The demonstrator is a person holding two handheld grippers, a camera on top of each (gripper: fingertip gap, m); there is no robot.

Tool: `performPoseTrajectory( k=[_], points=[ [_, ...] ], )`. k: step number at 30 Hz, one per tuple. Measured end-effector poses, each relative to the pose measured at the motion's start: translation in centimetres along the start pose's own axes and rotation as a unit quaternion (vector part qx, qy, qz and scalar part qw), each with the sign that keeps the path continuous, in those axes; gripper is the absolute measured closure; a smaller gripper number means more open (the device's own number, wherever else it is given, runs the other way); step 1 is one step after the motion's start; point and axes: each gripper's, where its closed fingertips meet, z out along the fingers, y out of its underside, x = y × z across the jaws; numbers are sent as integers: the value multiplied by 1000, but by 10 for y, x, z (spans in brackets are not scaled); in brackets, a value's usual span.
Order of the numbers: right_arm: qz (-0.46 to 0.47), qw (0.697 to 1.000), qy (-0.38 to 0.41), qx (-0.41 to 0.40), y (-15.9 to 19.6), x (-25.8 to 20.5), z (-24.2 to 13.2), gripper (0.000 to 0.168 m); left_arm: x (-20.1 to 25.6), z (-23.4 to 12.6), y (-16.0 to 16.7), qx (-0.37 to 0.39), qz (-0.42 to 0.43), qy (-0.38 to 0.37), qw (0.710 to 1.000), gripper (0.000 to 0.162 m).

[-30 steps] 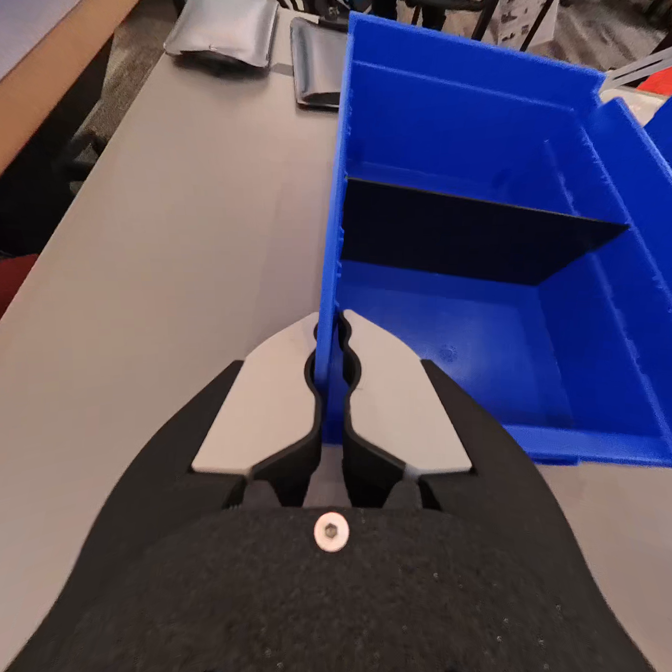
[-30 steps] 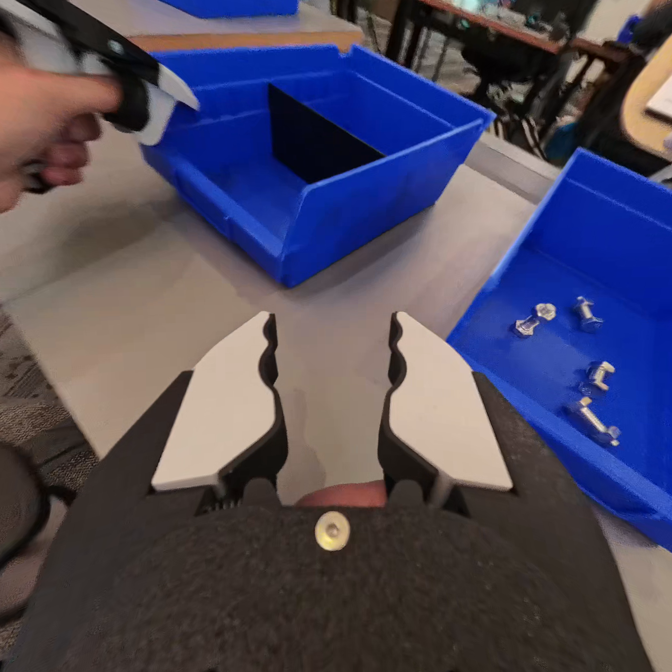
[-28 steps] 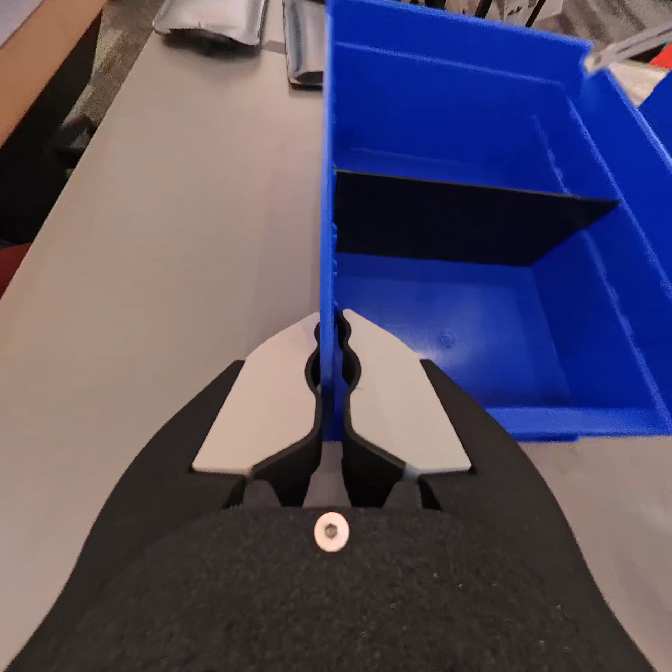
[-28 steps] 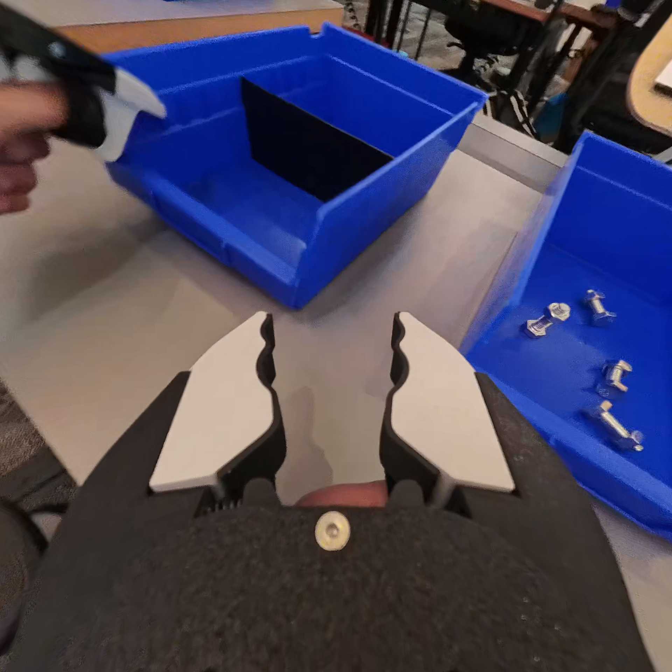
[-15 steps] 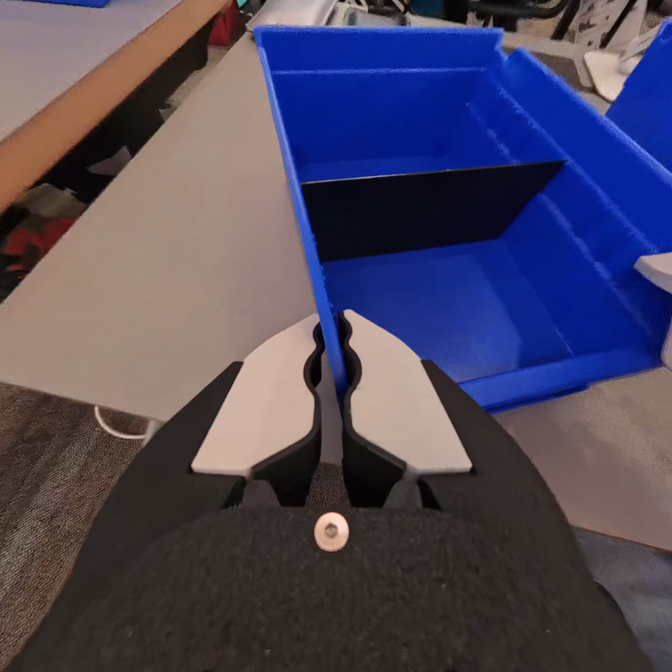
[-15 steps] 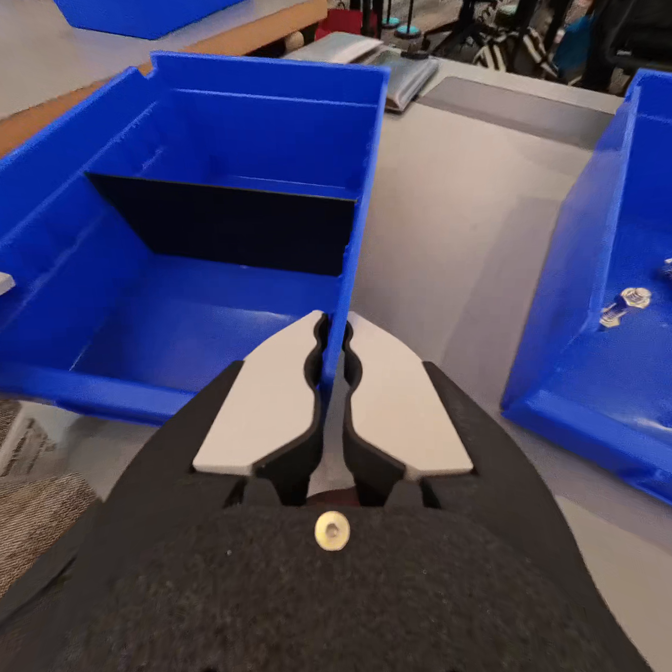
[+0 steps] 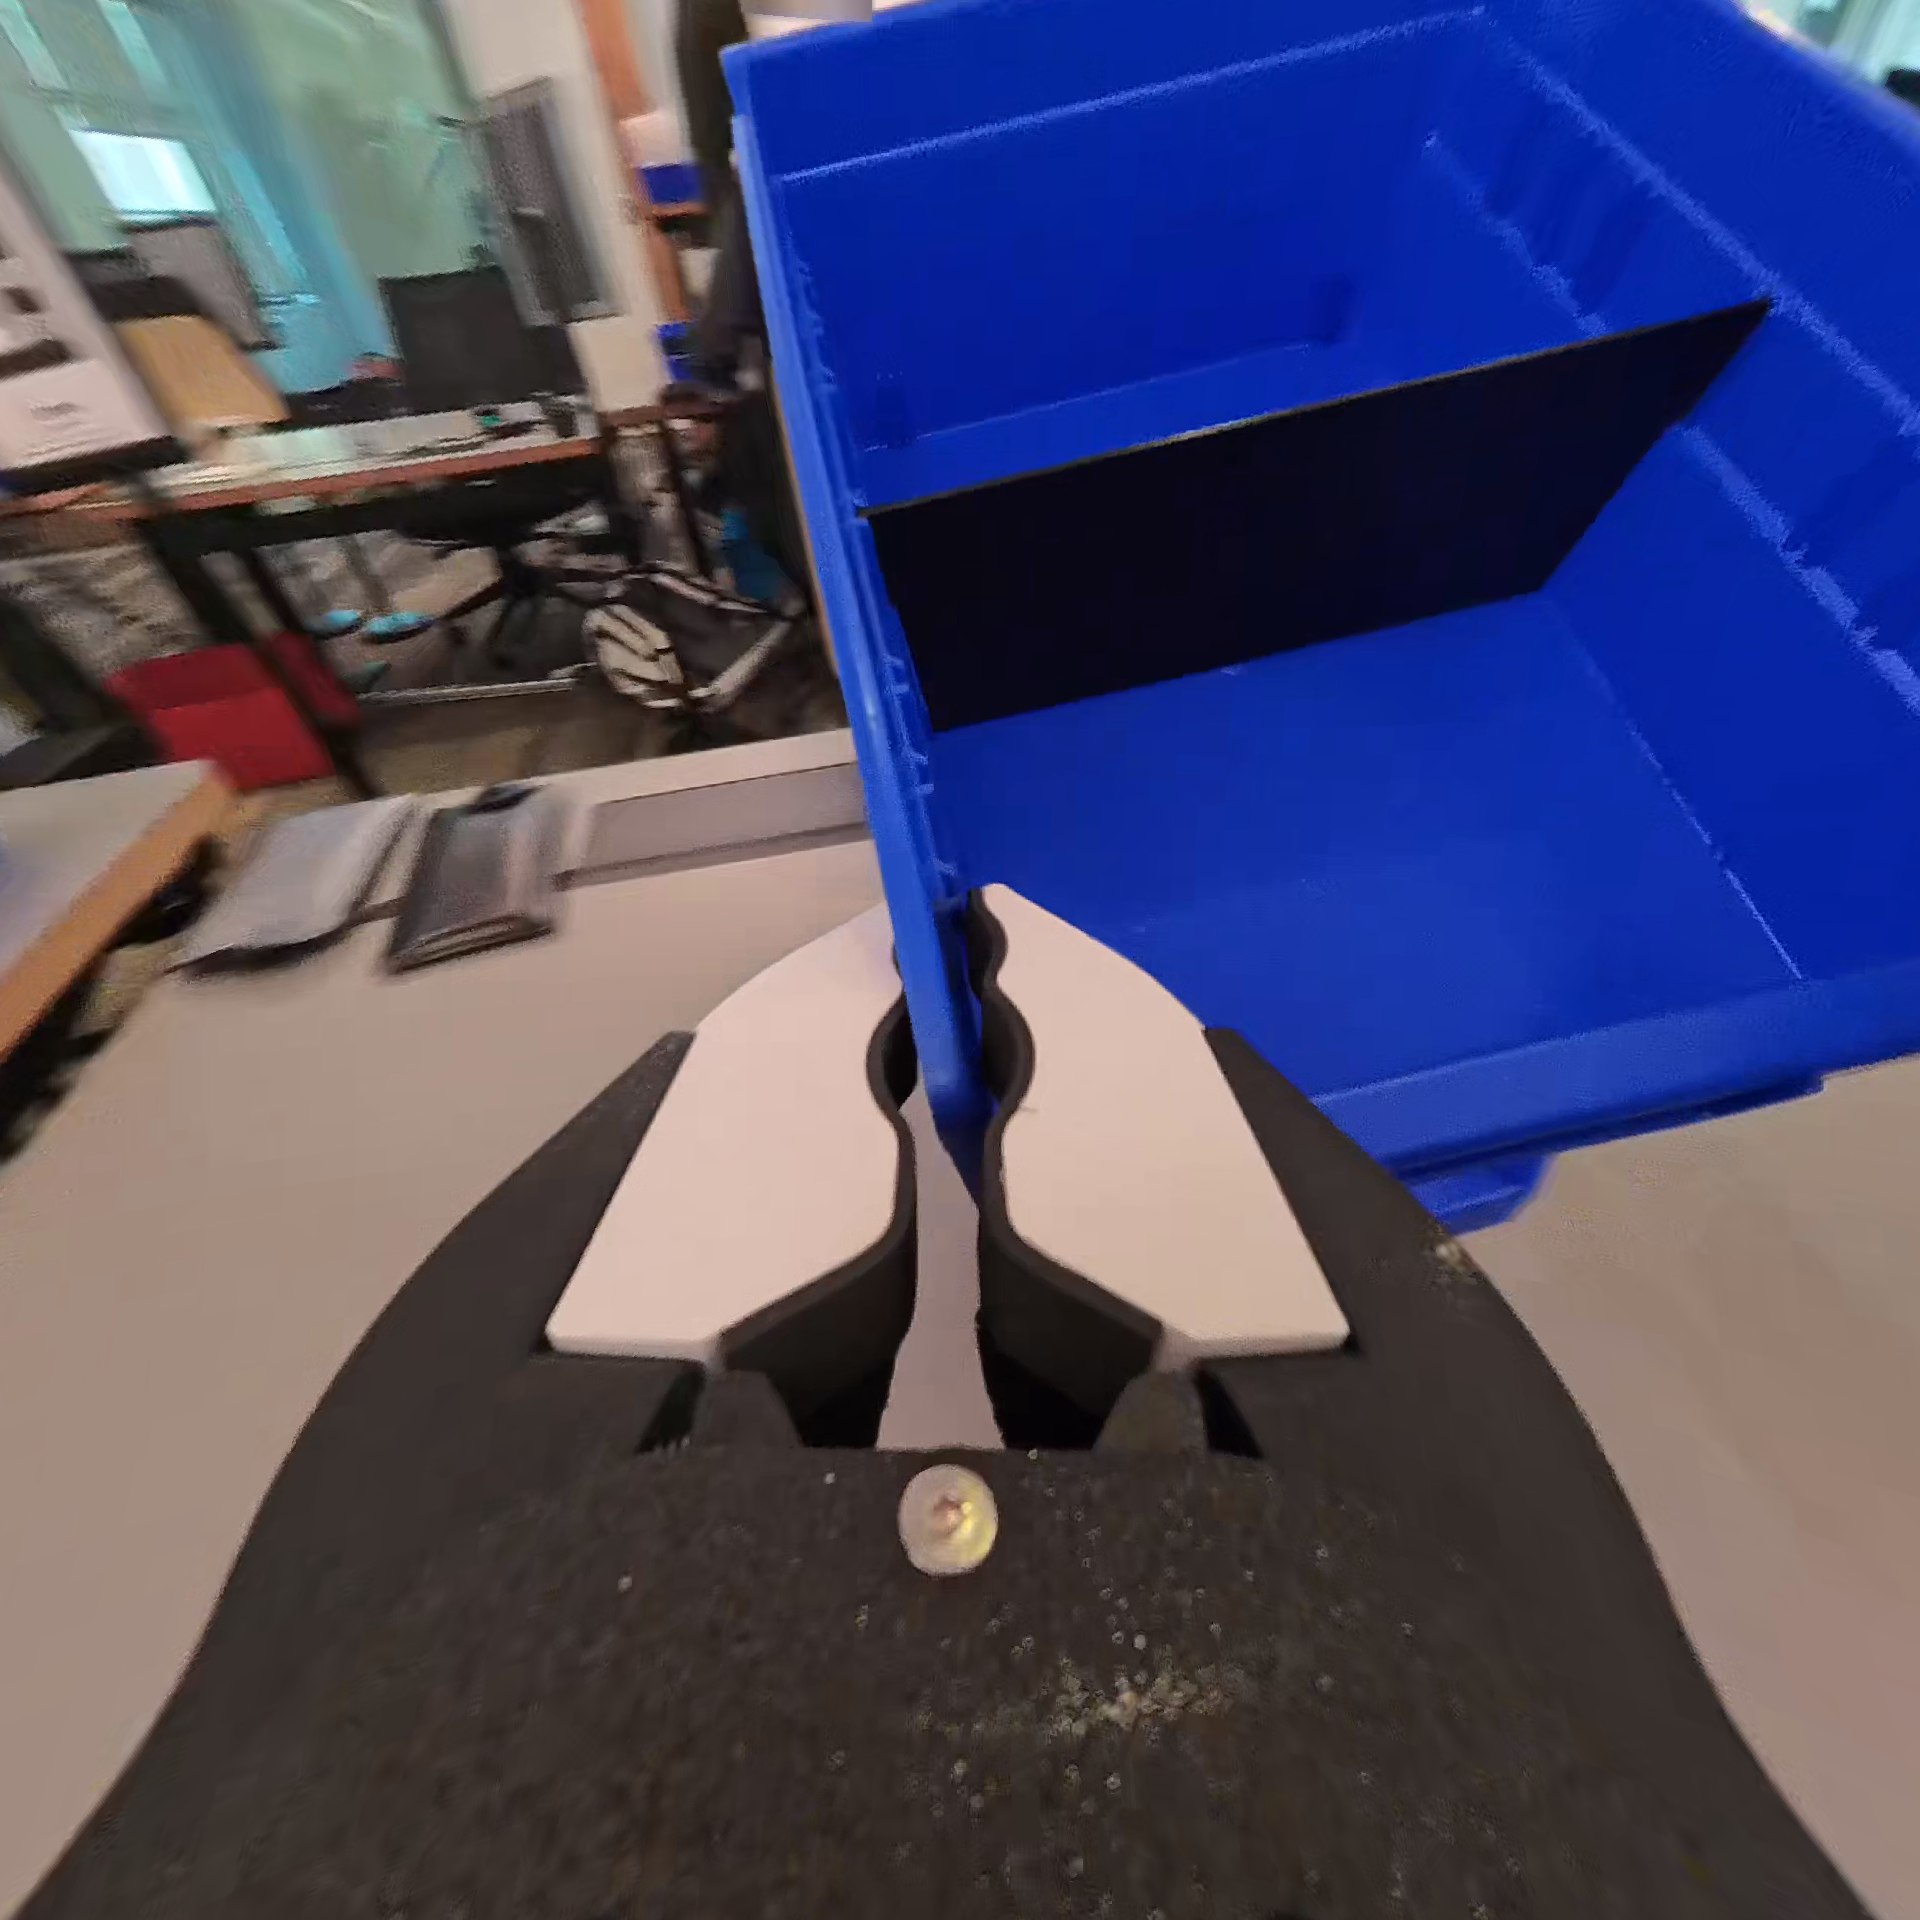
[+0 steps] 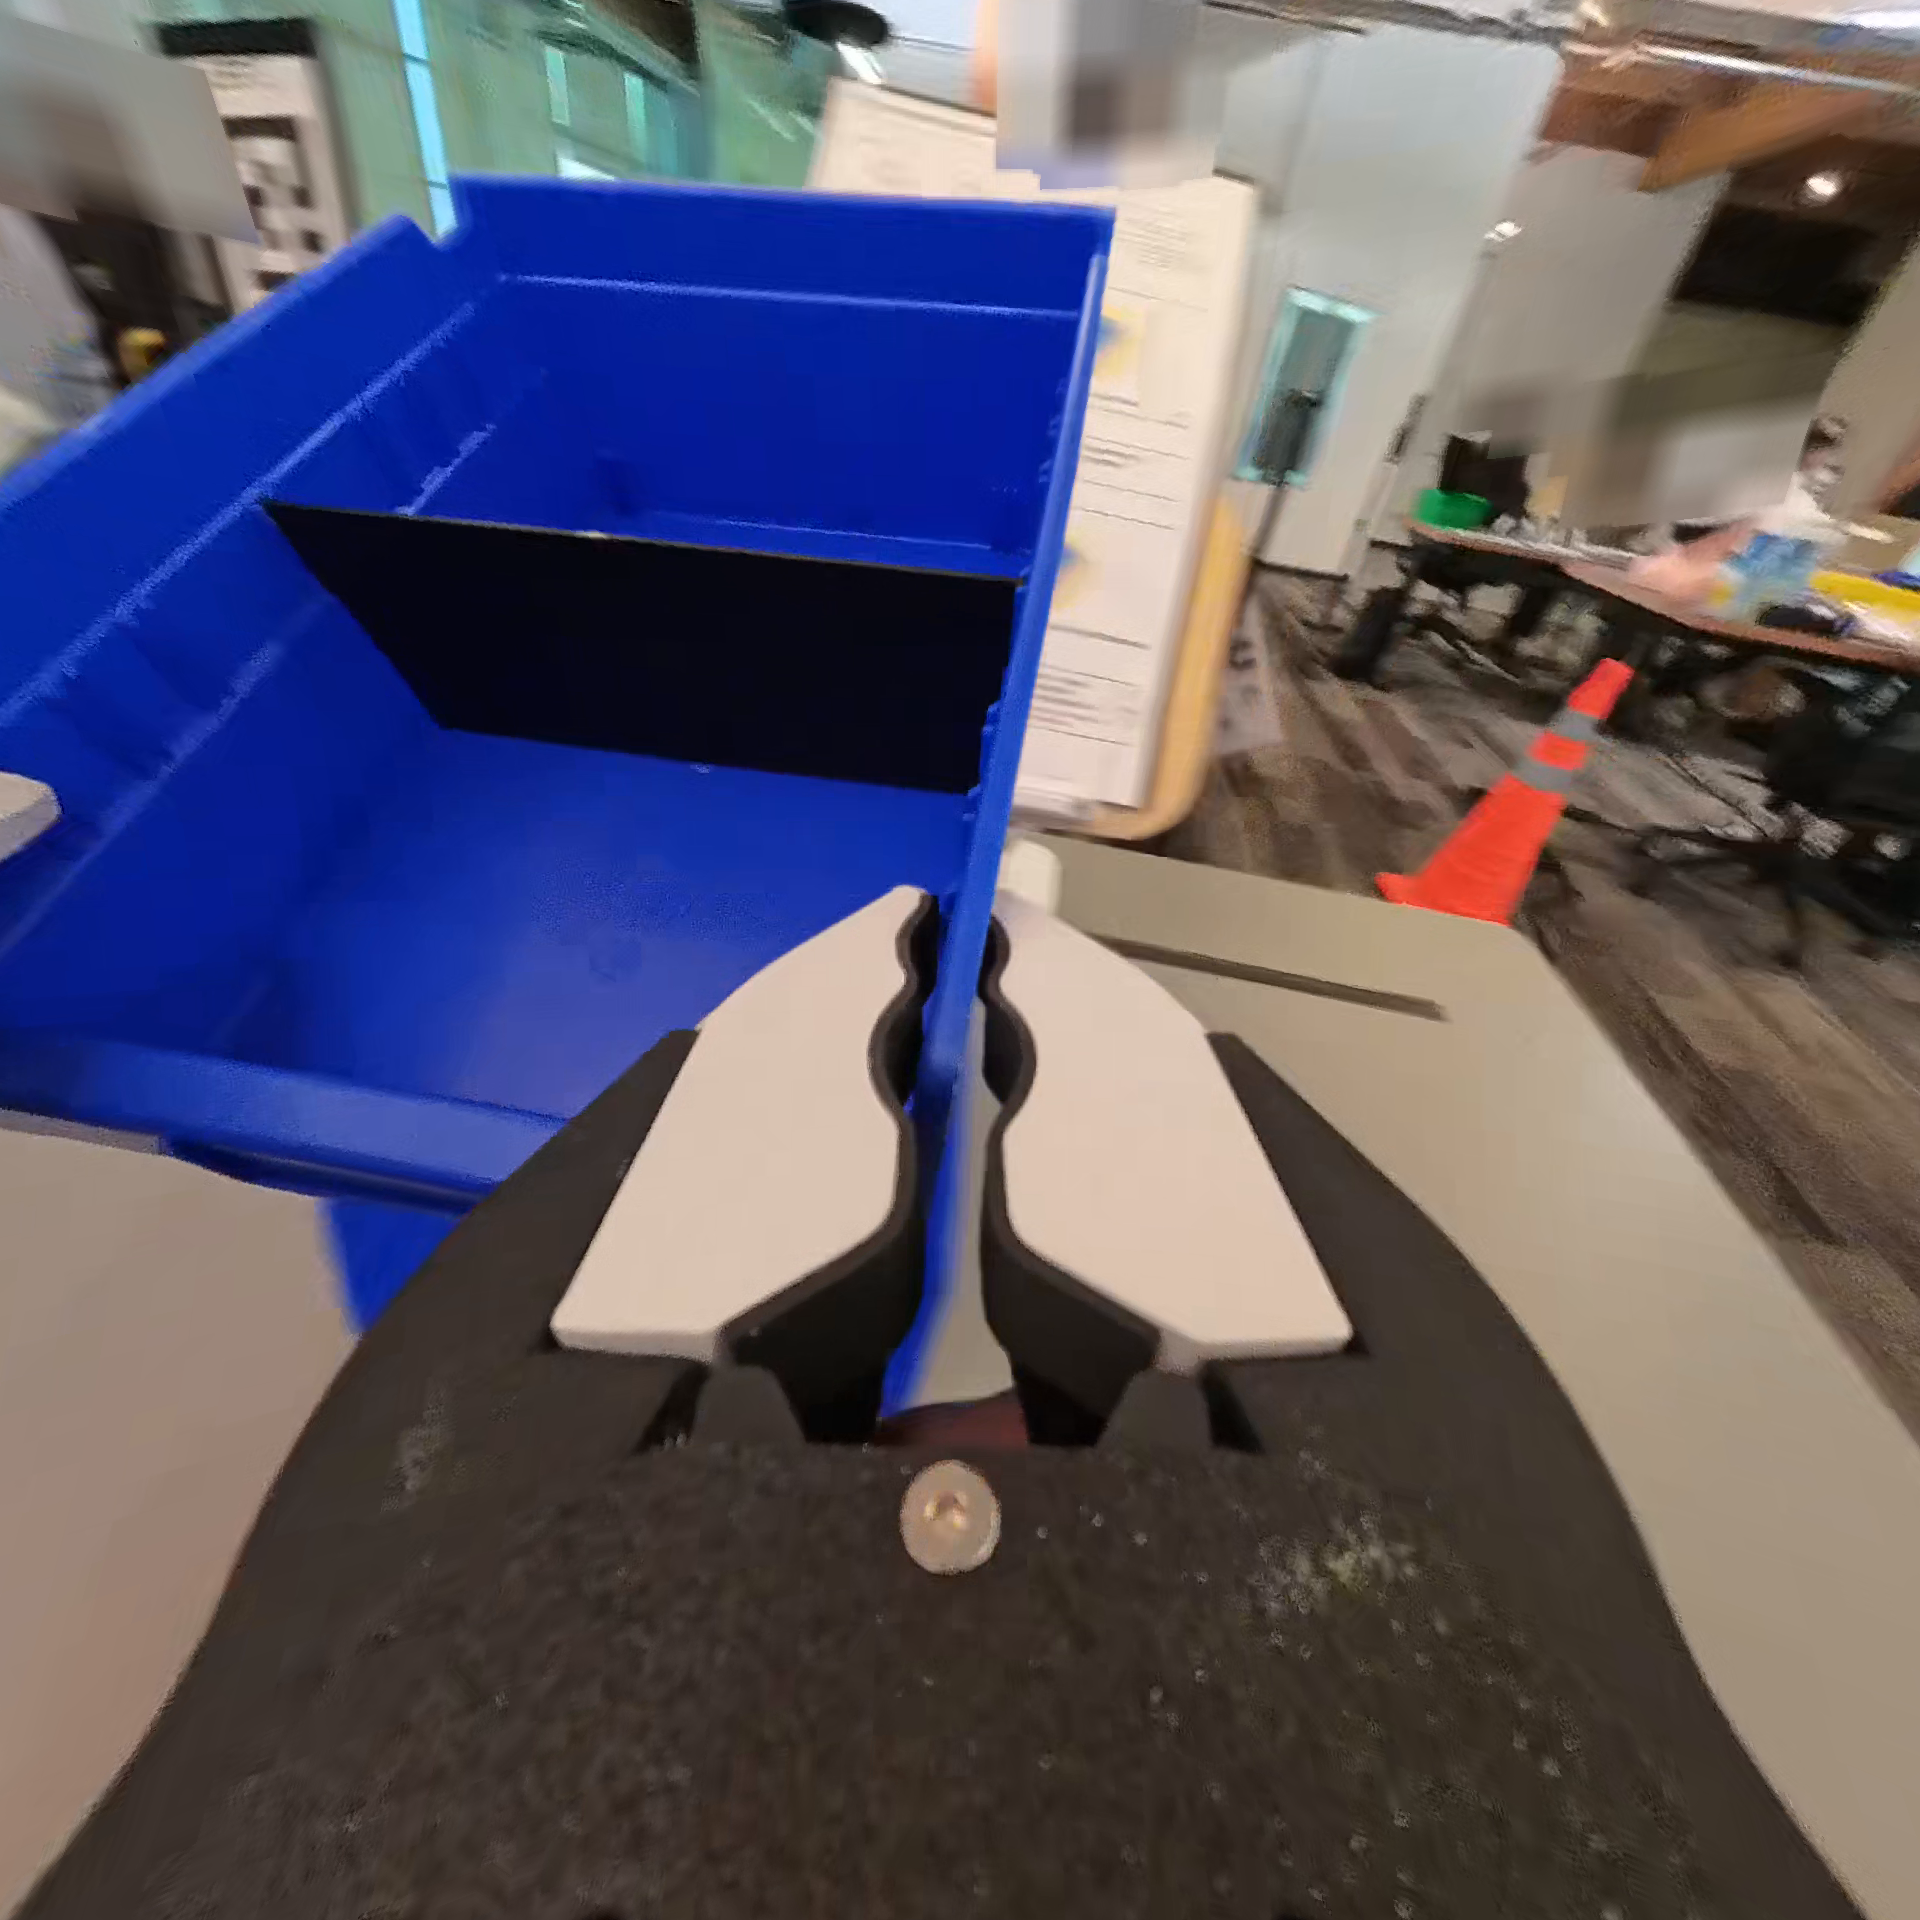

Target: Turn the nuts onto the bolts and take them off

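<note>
An empty blue bin (image 7: 1403, 831) with a black divider (image 7: 1247, 540) is held off the grey table and tilted, its far end raised. My left gripper (image 7: 945, 935) is shut on the bin's left side wall. My right gripper (image 8: 956, 935) is shut on the bin's right side wall (image 8: 1039, 520). The bin's two compartments show nothing inside in either view. A tip of the left gripper (image 8: 21, 816) shows at the left edge of the right wrist view. No nuts or bolts are in view now.
The grey table (image 7: 260, 1195) lies below, with flat dark pouches (image 7: 468, 883) at its far left. In the right wrist view the table's right edge (image 8: 1662, 1195) drops to the floor, where an orange cone (image 8: 1507, 821) stands. Desks and chairs fill the background. My hands' fingertips stand some 20 cm from each other.
The right gripper moved in and shut on the bin's right wall. Both grippers have since lifted the bin off the table and tilted it up. The second bin with bolts has left the view.
</note>
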Motion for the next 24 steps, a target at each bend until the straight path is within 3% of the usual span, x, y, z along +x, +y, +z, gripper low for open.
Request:
performPoseTrajectory(
  k=[4, 7, 10, 13, 17, 19, 22, 24],
  points=[
    [5, 997, 57, -46, 34, 138, -2, 163, 136, 59, -1, -26, 26, 79, 996, 156],
    [1, 992, 83, -99, 85, 221, 2, 163, 225, 97, 24, -67, 33, 110, 991, 156],
    [4, 985, 74, -158, 150, 275, 9, 163, 288, 132, 63, -121, 45, 129, 983, 156],
    [18, 978, 43, -204, 205, 302, 15, 162, 325, 148, 98, -161, 48, 137, 976, 156],
    [66, 976, 29, -205, 251, 326, 22, 162, 358, 154, 132, -180, 62, 164, 968, 150],
    [78, 981, 35, -176, 252, 336, 24, 160, 370, 152, 134, -155, 89, 173, 968, 144],
    [101, 983, 36, -148, 250, 347, 32, 137, 392, 143, 134, -158, 81, 225, 958, 133],
    [92, 985, 42, -141, 244, 352, 29, 129, 400, 128, 130, -172, 72, 271, 944, 121]
  ],
)
